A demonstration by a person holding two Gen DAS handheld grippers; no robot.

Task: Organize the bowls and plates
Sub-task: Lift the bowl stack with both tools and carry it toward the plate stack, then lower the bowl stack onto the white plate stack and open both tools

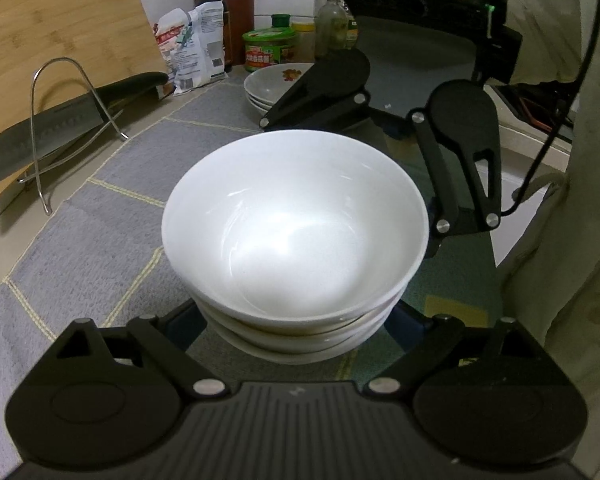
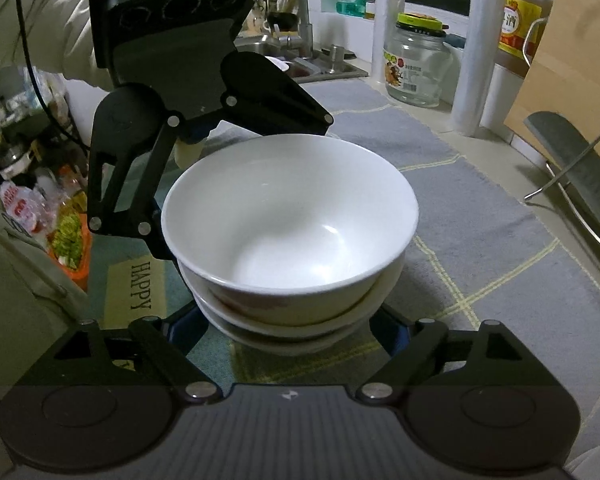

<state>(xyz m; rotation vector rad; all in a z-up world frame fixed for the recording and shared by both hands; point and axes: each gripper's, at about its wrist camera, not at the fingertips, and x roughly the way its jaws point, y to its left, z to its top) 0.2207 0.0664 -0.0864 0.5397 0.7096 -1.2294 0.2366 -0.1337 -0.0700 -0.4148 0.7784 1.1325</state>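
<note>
A stack of white bowls [image 1: 296, 236] fills the middle of the left wrist view and of the right wrist view [image 2: 290, 232]. It hangs above the grey mat, held from both sides. My left gripper [image 1: 296, 344] is shut on the stack's lower bowls at the near side; its fingertips are hidden under the stack. My right gripper [image 2: 290, 336] is shut on the opposite side and shows across the stack in the left wrist view [image 1: 384, 128]. A stack of plates [image 1: 276, 84] with a floral print sits behind.
A cleaver [image 1: 60, 128] leans in a wire rack [image 1: 44, 152] before a wooden cutting board [image 1: 60, 28] at left. Bottles, a jar [image 1: 268, 48] and a bag [image 1: 192, 44] line the back wall. A glass jar [image 2: 416, 64] and sink [image 2: 300, 60] stand beyond.
</note>
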